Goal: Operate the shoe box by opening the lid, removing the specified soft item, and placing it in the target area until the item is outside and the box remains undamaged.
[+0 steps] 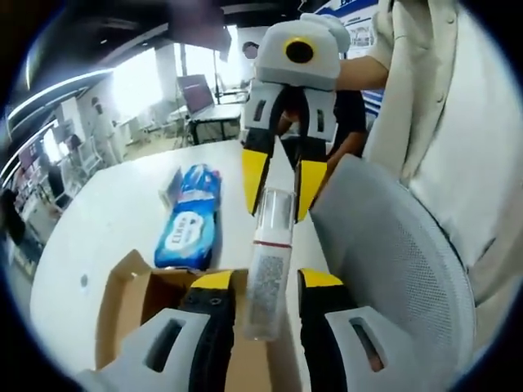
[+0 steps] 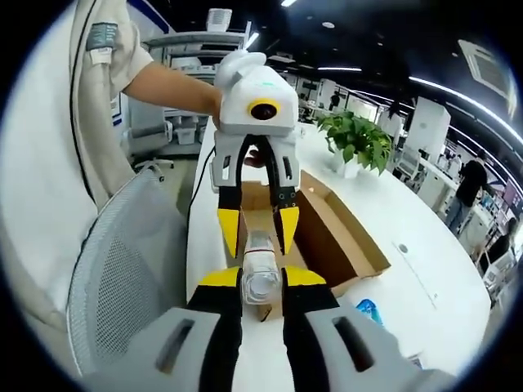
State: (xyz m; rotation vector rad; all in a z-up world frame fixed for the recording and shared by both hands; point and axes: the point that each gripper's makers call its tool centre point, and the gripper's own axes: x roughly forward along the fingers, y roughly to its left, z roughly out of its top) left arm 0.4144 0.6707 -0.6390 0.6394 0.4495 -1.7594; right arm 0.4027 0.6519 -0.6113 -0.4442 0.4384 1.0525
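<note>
Item: a clear tube-like bottle (image 1: 268,261) with a printed label, spanning between the two grippers above the open shoe box (image 1: 135,298).
Left gripper (image 1: 265,298): clenched on one end.
Right gripper (image 1: 282,188): clenched on the other end.
Handling: probably light, smooth and slippery; grip the labelled body.
Long axis: runs gripper to gripper, along the table's near edge (image 1: 122,212).
Nearby: blue packet (image 1: 189,219) beyond the box.

Open-plan office with a dark ceiling (image 2: 384,33) and strip lights, bright windows (image 1: 143,77) far off, a grey mesh chair (image 1: 392,261) near the white surface (image 1: 106,220).
</note>
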